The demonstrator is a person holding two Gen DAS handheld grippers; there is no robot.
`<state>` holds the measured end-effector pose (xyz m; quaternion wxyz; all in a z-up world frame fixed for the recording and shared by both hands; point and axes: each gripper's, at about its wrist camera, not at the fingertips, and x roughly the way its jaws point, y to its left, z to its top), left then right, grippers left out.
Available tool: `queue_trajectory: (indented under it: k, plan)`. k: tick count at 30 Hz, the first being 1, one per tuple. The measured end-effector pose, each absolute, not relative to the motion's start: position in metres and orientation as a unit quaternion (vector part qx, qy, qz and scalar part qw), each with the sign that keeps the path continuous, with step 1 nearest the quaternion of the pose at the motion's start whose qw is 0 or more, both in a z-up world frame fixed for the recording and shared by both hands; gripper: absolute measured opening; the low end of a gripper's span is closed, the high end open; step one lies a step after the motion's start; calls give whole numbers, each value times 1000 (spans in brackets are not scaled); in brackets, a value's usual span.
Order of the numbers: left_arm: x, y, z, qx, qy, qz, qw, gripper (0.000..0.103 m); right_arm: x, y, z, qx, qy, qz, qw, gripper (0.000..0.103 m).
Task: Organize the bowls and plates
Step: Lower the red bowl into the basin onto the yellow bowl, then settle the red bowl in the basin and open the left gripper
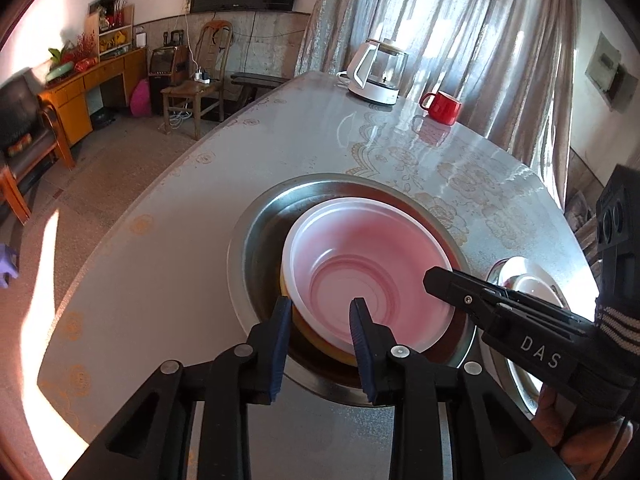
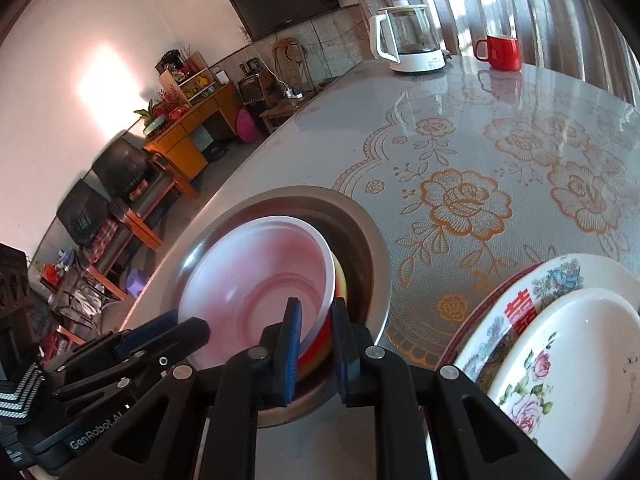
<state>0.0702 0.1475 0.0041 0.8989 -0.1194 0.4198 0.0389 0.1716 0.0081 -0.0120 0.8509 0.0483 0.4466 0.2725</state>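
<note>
Item: stack of bowls [image 1: 368, 276], white-and-pink one uppermost over yellow and red ones, nested in a metal basin [image 1: 256, 248] on the table [image 1: 160, 240]. Left gripper [image 1: 320, 344]: blue pads narrowly parted, straddling the stack's near rim; a firm pinch cannot be confirmed. Right gripper [image 2: 314, 344]: pads close together, pinching the rim at the stack's right side. Plates [image 2: 560, 344]: flowered, stacked just right of the right gripper. Step, as judged: setting the bowls into the basin. Next move calls for letting go of the rim and drawing both grippers clear.
</note>
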Motion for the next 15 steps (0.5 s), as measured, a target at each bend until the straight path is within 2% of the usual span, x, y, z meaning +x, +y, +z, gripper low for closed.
queue_trajectory:
  k: [15]
  plan:
    - [74, 144, 2, -84, 413, 58, 905, 31, 176, 13, -16, 33, 441, 271, 855, 15]
